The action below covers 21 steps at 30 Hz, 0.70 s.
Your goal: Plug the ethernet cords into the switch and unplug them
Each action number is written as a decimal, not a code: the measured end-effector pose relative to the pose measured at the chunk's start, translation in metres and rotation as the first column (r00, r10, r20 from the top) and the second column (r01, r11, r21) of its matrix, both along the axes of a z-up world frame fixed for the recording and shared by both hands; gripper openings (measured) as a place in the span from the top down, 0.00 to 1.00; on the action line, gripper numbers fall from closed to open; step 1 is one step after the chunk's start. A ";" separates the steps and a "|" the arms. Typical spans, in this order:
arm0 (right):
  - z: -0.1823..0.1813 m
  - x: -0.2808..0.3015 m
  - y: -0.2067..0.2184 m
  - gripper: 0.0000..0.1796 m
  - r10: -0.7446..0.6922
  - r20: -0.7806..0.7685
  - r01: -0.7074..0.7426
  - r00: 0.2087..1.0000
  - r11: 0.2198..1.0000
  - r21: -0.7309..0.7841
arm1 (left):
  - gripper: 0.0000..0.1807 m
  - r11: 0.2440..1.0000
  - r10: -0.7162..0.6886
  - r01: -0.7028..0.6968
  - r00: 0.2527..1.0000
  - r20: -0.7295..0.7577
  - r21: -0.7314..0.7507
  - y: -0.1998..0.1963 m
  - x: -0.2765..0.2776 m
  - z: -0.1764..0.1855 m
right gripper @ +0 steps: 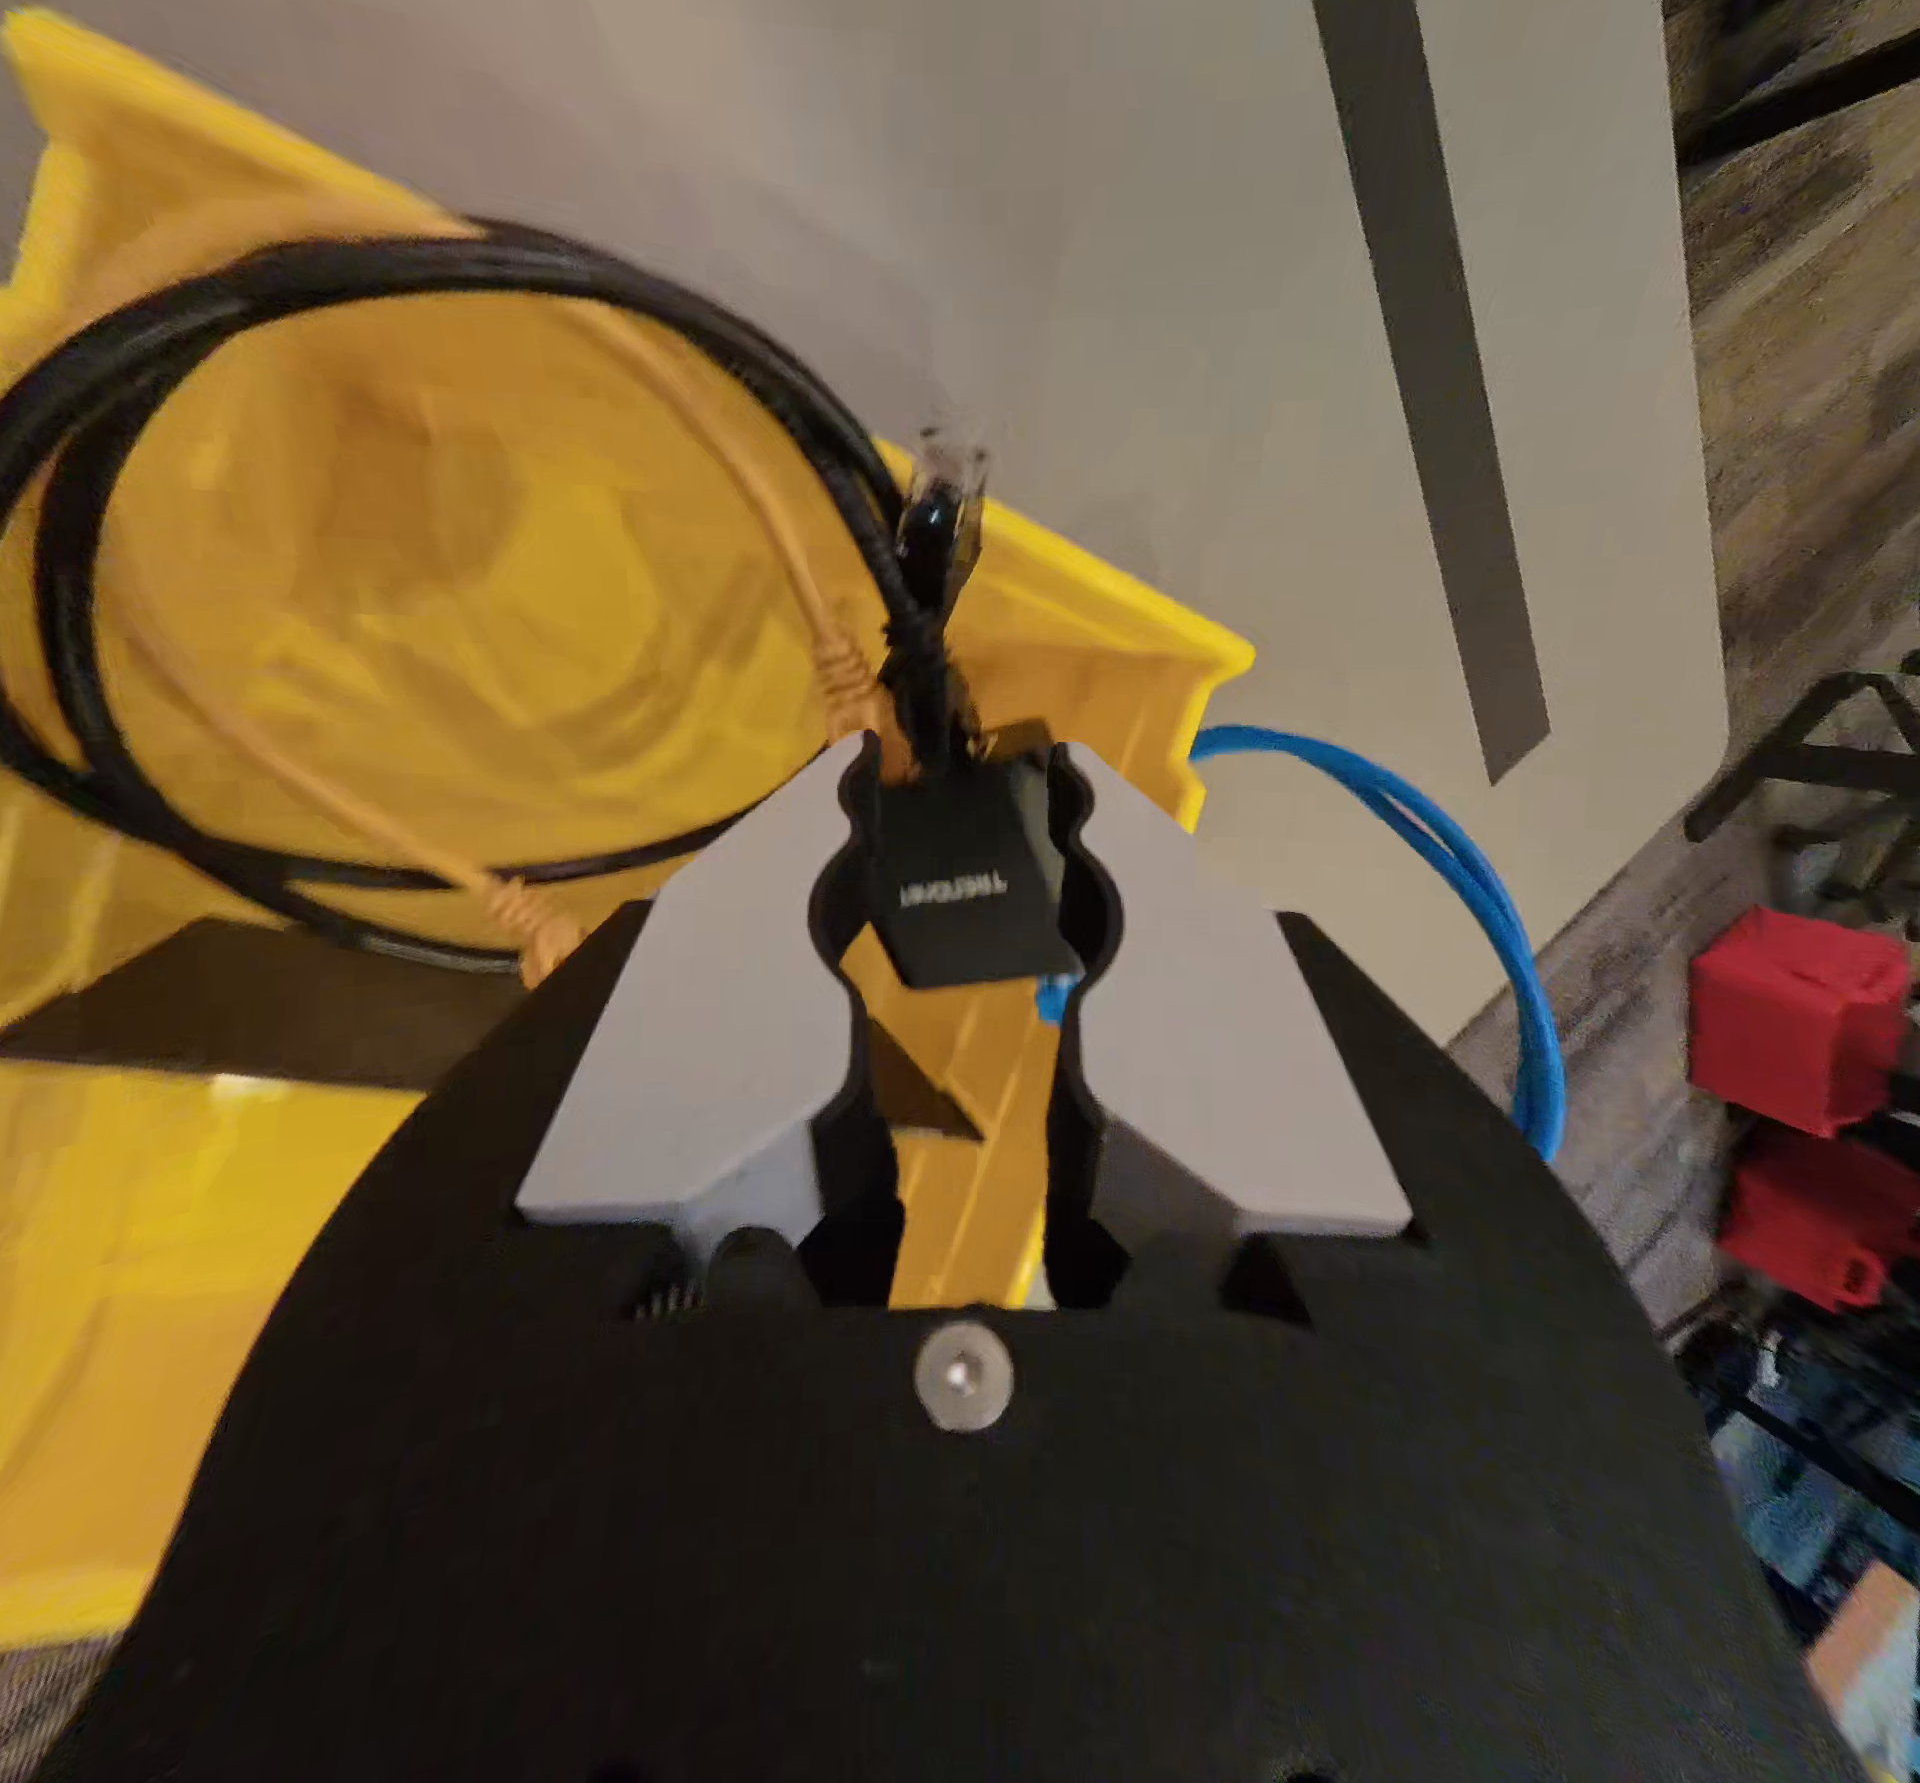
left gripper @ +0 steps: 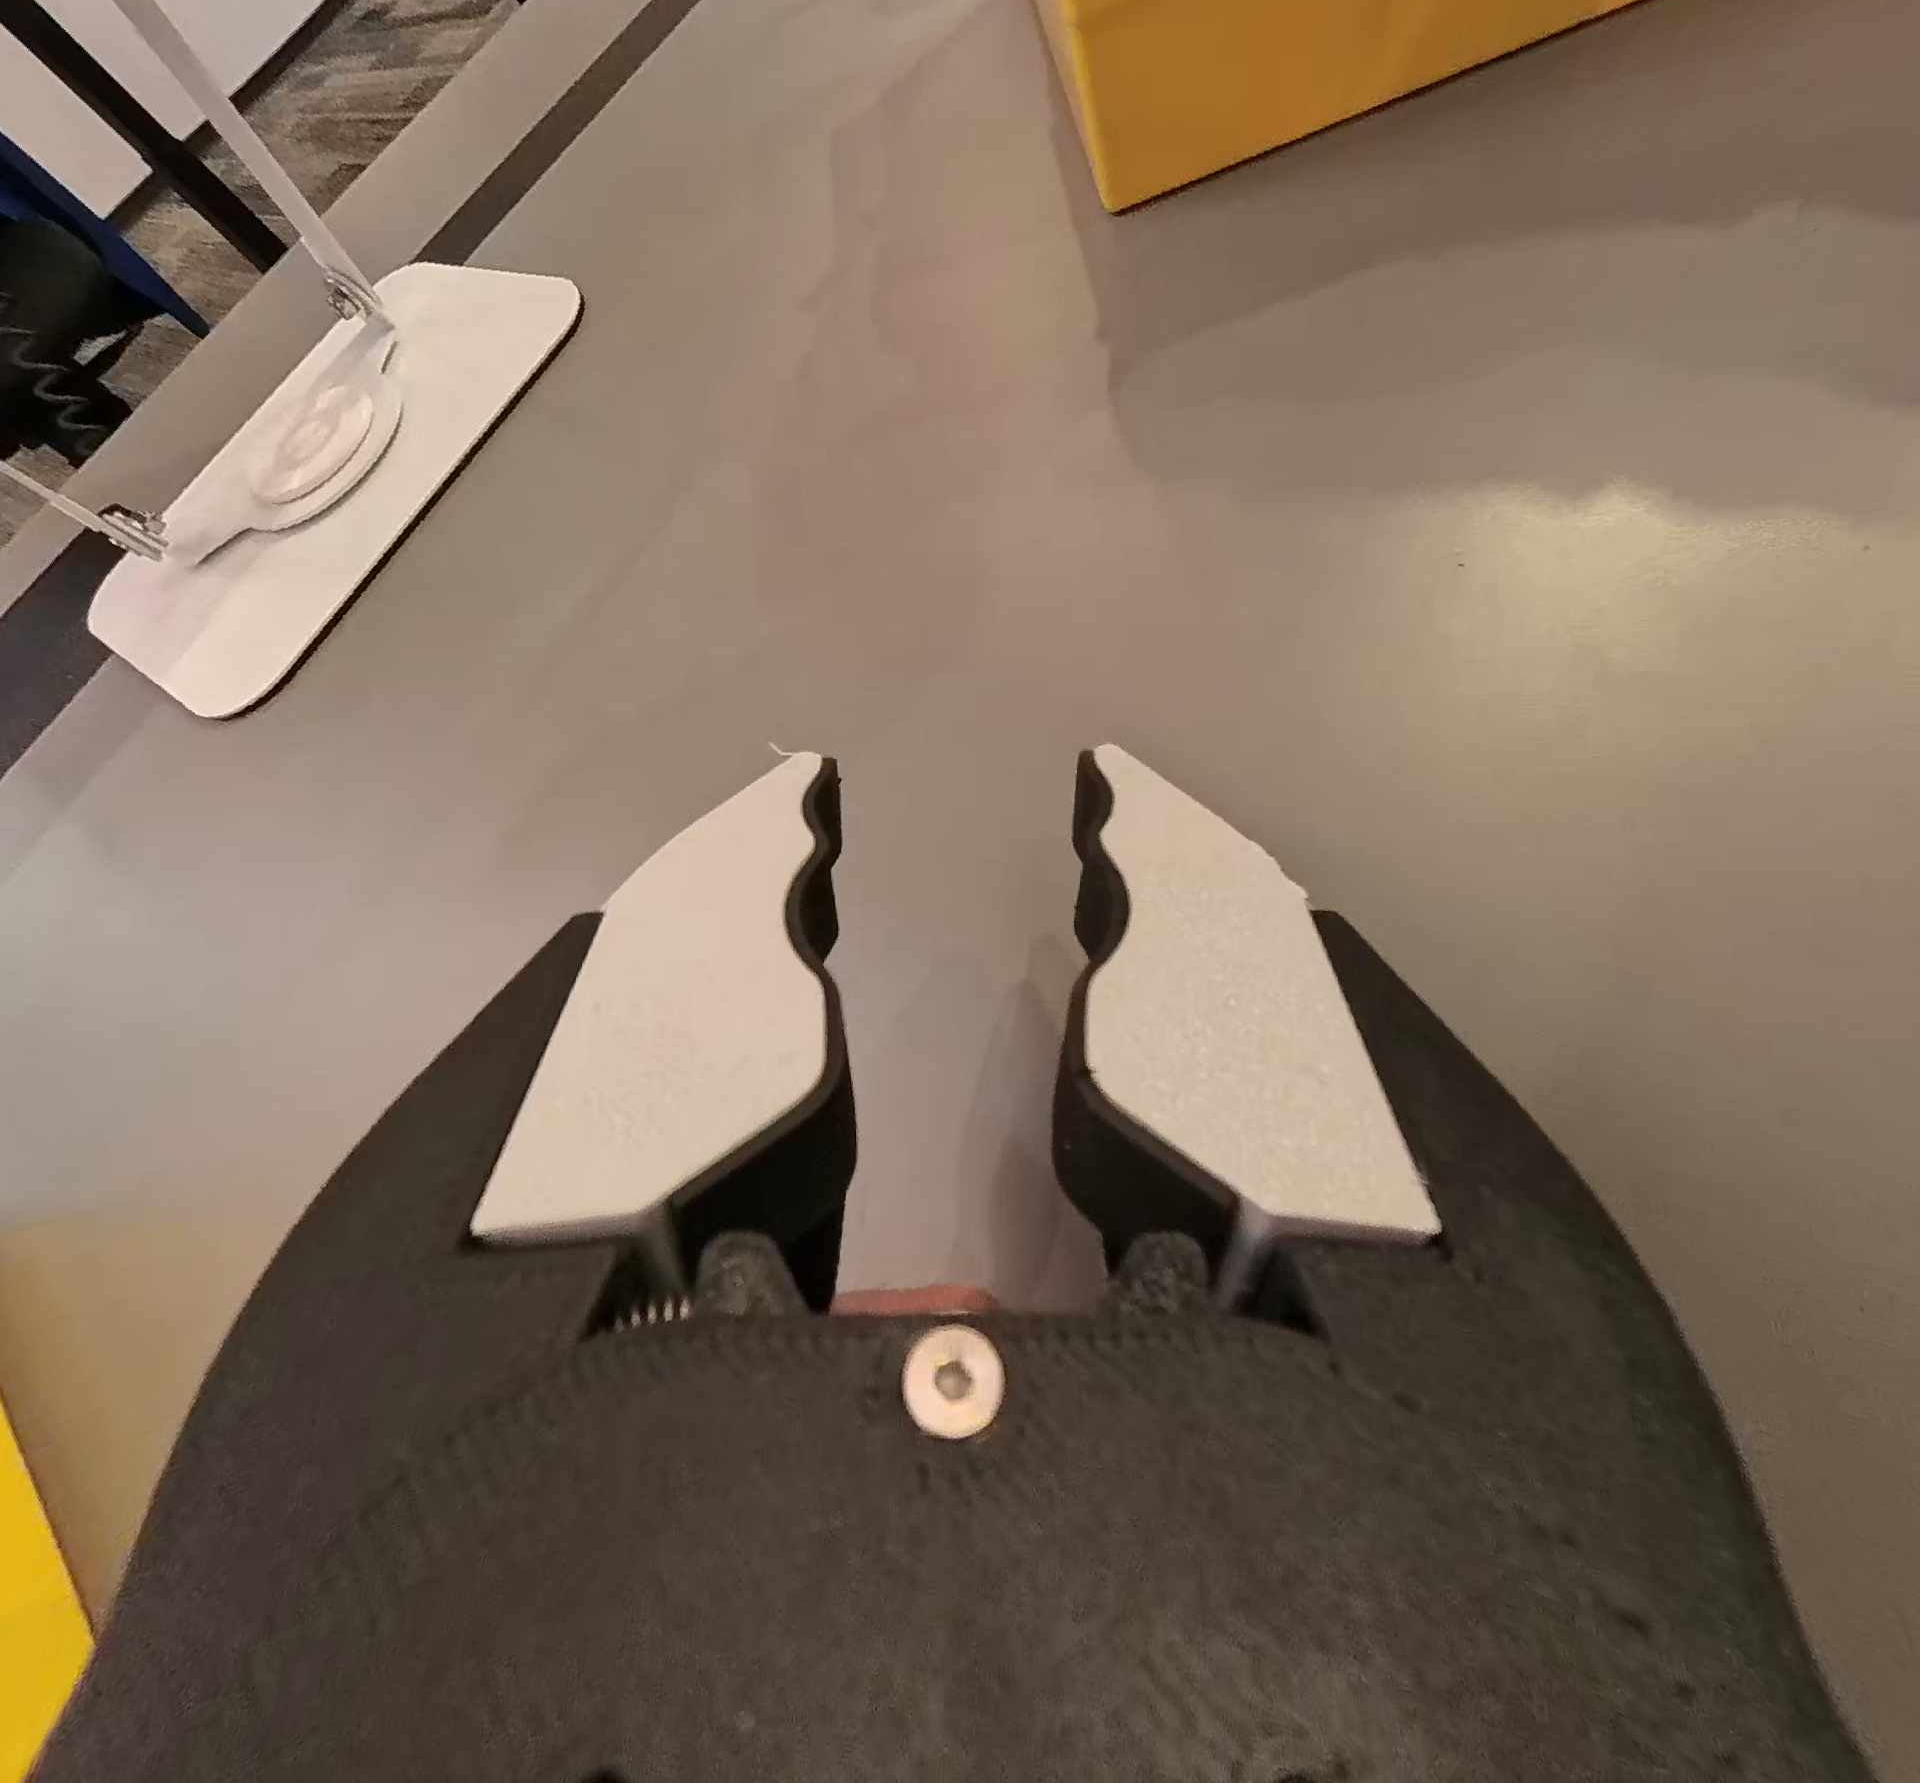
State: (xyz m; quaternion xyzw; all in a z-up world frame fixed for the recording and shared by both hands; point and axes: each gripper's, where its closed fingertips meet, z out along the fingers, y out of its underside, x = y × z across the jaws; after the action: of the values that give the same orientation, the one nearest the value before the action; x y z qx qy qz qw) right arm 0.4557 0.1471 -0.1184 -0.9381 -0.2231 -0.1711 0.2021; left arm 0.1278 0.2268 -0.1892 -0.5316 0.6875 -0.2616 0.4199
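Note:
In the right wrist view my right gripper (right gripper: pixel 964 757) is shut on a small black switch (right gripper: pixel 961 886) and holds it above a yellow bin (right gripper: pixel 416 538). A coiled black cord (right gripper: pixel 416 263), an orange cord (right gripper: pixel 769 507) and a blue cord (right gripper: pixel 1455 860) hang from the switch. One black plug (right gripper: pixel 940 497) sticks up loose just beyond the switch. In the left wrist view my left gripper (left gripper: pixel 956 777) is open and empty, low over the grey table (left gripper: pixel 1039 486). No cord or switch shows in that view.
A yellow bin (left gripper: pixel 1351 19) stands at the far right of the left wrist view. A white stand base (left gripper: pixel 343 486) with a clear arm sits near the table's left edge. Red boxes (right gripper: pixel 1797 1016) lie on the floor beyond the table's right edge. My hands' fingertips stand some 35 cm from each other.

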 end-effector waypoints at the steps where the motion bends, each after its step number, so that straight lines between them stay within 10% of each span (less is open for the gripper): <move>1: -0.005 0.003 0.005 0.82 -0.008 0.000 0.008 1.000 1.000 0.007 | 0.76 1.000 -0.001 0.001 1.000 0.000 0.005 0.000 -0.001 0.000; 21: -0.084 0.016 -0.008 0.85 -0.096 0.013 0.097 0.995 0.969 -0.226 | 0.76 1.000 -0.012 0.013 1.000 -0.006 0.011 -0.001 -0.001 -0.004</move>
State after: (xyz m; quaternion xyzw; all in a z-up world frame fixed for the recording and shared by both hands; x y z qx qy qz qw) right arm 0.4722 0.1390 -0.2027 -0.9646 -0.1953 -0.1551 0.0853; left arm 0.1271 0.2255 -0.1930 -0.5257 0.6934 -0.2589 0.4193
